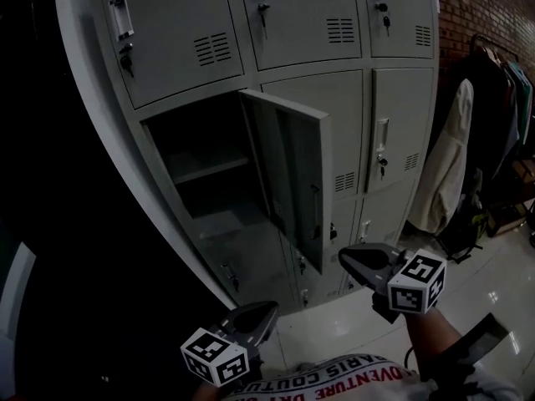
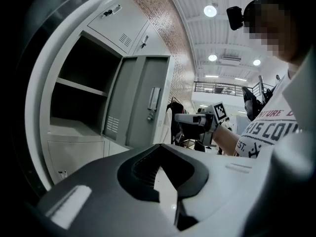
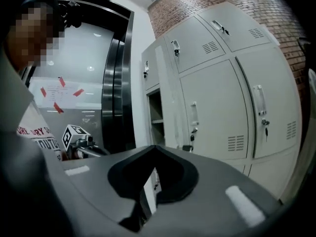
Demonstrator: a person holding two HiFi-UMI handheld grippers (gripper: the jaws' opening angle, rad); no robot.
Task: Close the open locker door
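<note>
The open locker door (image 1: 288, 174) belongs to the left compartment in the middle row of a grey locker bank (image 1: 309, 23). It hangs on its right edge and stands swung well out from the cabinet, so the dark compartment and its single shelf (image 1: 209, 167) are exposed. All the neighbouring doors are closed. The right gripper (image 1: 351, 259) hovers near the door's lower free corner, just below and to the right of it in the head view, and does not touch it. Its own view shows the two jaws brought together at the tips with nothing between them. The left gripper (image 1: 261, 314) sits lower and further left, in front of the bottom row of lockers and well apart from the door; its jaws are likewise pressed together and empty. To the right, pale and dark garments (image 1: 447, 165) hang beside a brick wall (image 1: 476, 7) above a glossy white floor (image 1: 501, 282).
</note>
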